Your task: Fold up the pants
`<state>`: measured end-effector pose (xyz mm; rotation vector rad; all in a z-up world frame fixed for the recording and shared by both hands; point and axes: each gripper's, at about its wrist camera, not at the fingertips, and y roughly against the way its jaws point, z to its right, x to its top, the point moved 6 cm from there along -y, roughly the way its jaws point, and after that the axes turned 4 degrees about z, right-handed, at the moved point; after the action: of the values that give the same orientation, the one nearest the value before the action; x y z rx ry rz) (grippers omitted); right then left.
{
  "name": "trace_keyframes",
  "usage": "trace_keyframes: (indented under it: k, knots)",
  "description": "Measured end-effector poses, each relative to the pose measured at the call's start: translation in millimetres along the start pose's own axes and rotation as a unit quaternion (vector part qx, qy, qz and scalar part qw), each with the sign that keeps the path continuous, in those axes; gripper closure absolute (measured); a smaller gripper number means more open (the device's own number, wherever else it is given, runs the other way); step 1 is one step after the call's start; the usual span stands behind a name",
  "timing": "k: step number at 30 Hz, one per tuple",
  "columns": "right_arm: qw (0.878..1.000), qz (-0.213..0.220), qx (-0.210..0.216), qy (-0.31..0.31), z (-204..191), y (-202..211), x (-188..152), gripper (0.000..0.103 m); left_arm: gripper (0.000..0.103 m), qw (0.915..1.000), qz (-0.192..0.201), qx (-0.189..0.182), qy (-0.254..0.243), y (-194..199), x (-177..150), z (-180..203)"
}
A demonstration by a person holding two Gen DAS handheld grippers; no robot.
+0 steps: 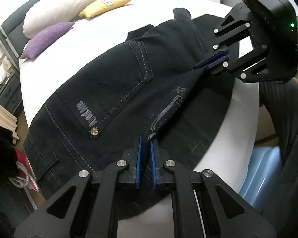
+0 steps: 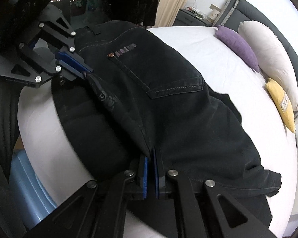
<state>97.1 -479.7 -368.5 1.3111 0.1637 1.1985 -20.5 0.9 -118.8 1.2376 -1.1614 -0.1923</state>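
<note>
Black jeans (image 1: 113,91) with grey stitching and a back pocket lie on a white bed (image 1: 73,45); one half is lifted over the other. My left gripper (image 1: 146,138) is shut on the fabric edge near the waistband, and it also shows in the right wrist view (image 2: 87,72). My right gripper (image 2: 150,152) is shut on the same folded edge nearer the legs, and it also shows in the left wrist view (image 1: 200,64). The jeans (image 2: 168,103) hang slightly between the two grips.
A white pillow (image 1: 65,6), a yellow cushion (image 1: 107,6) and a purple cushion (image 1: 47,37) lie at the head of the bed. A grey headboard (image 2: 268,17) stands behind them. A pale blue bin (image 1: 262,170) sits by the bed's edge. A nightstand (image 1: 6,91) stands to the side.
</note>
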Motion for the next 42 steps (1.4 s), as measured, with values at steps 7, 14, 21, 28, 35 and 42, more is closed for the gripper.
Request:
trace_keyframes:
  k: [7,14,21,28,35,42]
  knots:
    - [0.999,-0.002,-0.038,-0.009,-15.8,14.8,-6.4,0.097,0.096,0.9998,0.008,-0.016,-0.013,8.6,5.8,1.4]
    - [0.998,-0.014,-0.044,-0.035,-29.8,21.4,-29.3,0.097,0.096,0.9989,0.007,-0.018,-0.043,8.7,3.7,22.4]
    - [0.998,-0.015,-0.052,-0.031,-37.8,23.5,-29.6,0.097,0.096,0.9987,0.011,-0.018,-0.046,16.7,1.7,26.3]
    - [0.998,-0.023,-0.053,-0.034,-47.5,12.5,-37.9,0.095,0.091,0.9991,0.009,-0.014,-0.038,9.6,-6.0,27.4]
    - [0.995,-0.006,-0.063,-0.070,-45.0,7.9,-37.5,0.073,0.037,0.9997,-0.013,-0.017,0.004,23.7,-5.5,16.5]
    - [0.990,0.008,-0.043,-0.133,-32.2,22.6,-43.9,0.034,0.023,0.9960,0.041,-0.022,0.076,64.3,18.1,0.1]
